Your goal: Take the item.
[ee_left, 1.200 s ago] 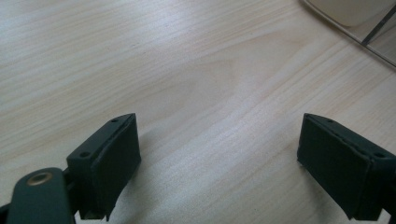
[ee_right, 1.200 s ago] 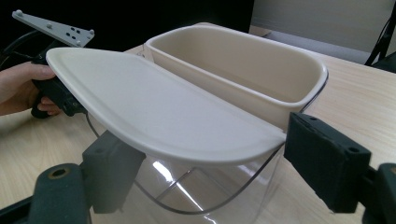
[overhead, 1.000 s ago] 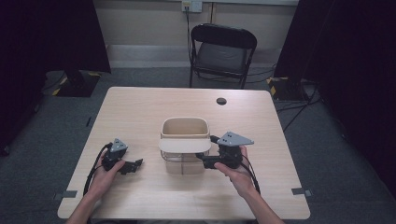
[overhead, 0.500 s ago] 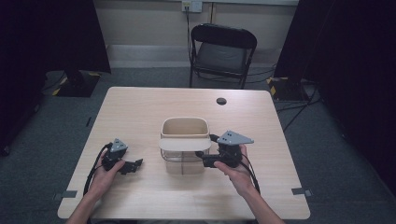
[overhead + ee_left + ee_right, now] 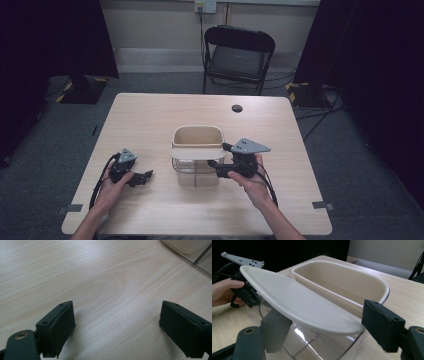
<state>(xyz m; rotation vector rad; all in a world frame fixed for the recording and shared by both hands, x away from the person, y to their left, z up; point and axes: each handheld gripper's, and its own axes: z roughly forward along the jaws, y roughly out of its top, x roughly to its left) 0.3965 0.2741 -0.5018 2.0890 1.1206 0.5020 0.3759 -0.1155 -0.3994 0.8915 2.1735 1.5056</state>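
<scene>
Right gripper view: your right hand-held gripper (image 5: 322, 327) has just been closing around the container (image 5: 352, 287)'s lid (image 5: 297, 302), not yet gripping; left hand-held gripper (image 5: 117, 332) idles open beside it.

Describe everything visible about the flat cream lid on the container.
The lid is a smooth, matte cream half-oval, plastic by its look, with a thin rounded rim. It lies roughly level over the clear half of the container, beside the open cream tub. The right gripper straddles its near edge, one jaw under it and one beside it; whether the pads press it is unclear.
</scene>
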